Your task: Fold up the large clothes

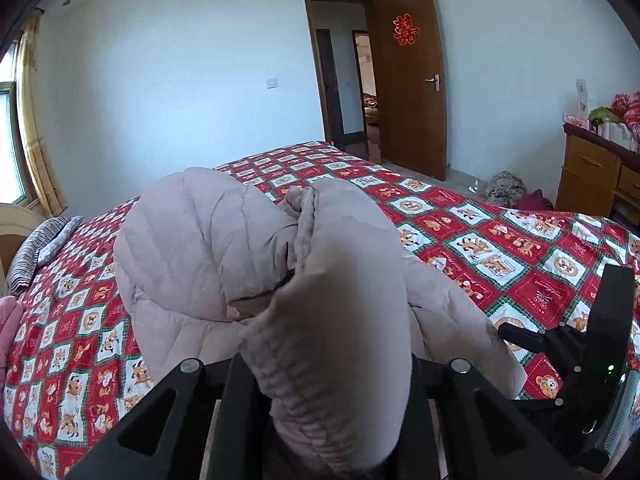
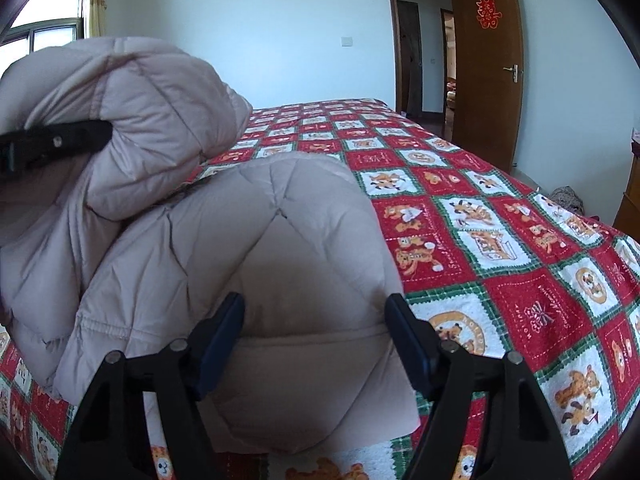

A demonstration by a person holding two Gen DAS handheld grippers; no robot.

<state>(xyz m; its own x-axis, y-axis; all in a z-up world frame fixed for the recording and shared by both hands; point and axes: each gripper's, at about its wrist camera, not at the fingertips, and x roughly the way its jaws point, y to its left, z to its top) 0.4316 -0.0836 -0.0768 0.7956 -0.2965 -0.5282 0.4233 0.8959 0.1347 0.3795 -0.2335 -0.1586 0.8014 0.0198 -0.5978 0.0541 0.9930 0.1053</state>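
Your left tongs (image 1: 332,380) clamped on the beige padded jacket (image 2: 224,216), your right tongs (image 2: 316,332) apart astride its hem, jacket on the red patchwork bed (image 2: 500,240)

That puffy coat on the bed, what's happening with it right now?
A person is folding a pale quilted coat on a bed with a red patchwork bedspread, using a handheld gripper in each hand. The left gripper is shut on a bunched part of the coat and holds it lifted above the bed. The right gripper has its jaws wide around the coat's near edge, which lies on the bedspread, and they do not appear to press on it. The fold is not finished.
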